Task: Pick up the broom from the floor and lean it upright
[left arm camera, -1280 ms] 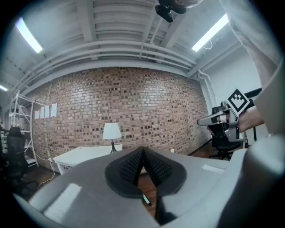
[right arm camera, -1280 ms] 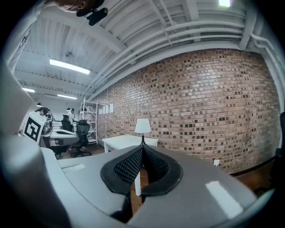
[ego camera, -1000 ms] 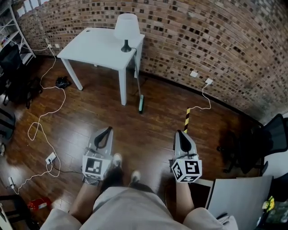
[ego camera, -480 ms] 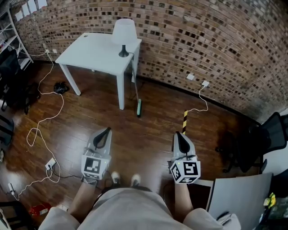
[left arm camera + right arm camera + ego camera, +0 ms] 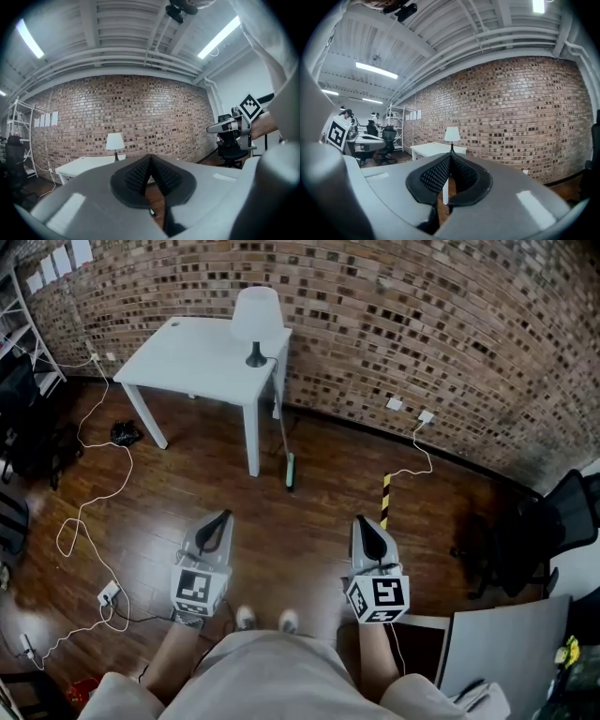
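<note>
Left: white table [image 5: 192, 357] bearing 1 lamp [image 5: 257, 315]; left gripper [image 5: 223, 517], fingers [image 5: 136, 176] clenched, empty. Centre: broom [image 5: 284, 439] upright against the table's corner, green head on the floor [image 5: 309, 512]. Right: right gripper [image 5: 362, 521], fingers clenched, empty.

Head view: high, steeply down. Gripper views: low, level, facing brick wall [image 5: 422, 324]; all share table [image 5: 192, 354].

The lamp [image 5: 256, 320] stands on the table's [image 5: 187, 357] right end, near the far wall [image 5: 422, 324]. The broom [image 5: 290, 470] stands just right of the table, head on the floor [image 5: 300, 521]. A chair [image 5: 553, 531] sits well right.
</note>
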The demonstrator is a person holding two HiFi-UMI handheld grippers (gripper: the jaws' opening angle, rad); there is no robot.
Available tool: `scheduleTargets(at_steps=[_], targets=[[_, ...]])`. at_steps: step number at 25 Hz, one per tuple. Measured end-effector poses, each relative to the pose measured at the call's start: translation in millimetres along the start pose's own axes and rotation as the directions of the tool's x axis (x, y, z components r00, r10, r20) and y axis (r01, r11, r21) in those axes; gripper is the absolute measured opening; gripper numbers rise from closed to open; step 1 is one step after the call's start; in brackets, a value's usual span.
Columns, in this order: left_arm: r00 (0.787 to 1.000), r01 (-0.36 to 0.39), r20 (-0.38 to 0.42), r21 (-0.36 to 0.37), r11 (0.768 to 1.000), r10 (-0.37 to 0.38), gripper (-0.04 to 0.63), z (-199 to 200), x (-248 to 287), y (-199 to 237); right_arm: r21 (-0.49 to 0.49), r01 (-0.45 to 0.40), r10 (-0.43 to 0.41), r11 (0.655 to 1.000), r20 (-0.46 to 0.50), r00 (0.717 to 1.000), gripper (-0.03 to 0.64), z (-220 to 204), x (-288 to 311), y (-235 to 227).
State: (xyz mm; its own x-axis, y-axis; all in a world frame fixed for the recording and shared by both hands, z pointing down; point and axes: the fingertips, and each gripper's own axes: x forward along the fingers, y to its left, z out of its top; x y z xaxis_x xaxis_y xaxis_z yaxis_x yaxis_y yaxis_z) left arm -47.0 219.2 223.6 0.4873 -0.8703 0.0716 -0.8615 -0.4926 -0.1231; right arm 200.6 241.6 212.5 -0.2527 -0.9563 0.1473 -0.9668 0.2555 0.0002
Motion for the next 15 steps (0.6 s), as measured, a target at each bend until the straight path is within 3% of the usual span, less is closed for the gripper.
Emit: scheduleTargets(at_steps=[15], targets=[[1.0,-0.004,-0.013,-0.005,1.0,0.004,0.0,-7.3,-11.5,-0.8,-0.058,-0.003,0.001,0.998,-0.024,1.0,0.011,-6.0,-4.3,19.0]])
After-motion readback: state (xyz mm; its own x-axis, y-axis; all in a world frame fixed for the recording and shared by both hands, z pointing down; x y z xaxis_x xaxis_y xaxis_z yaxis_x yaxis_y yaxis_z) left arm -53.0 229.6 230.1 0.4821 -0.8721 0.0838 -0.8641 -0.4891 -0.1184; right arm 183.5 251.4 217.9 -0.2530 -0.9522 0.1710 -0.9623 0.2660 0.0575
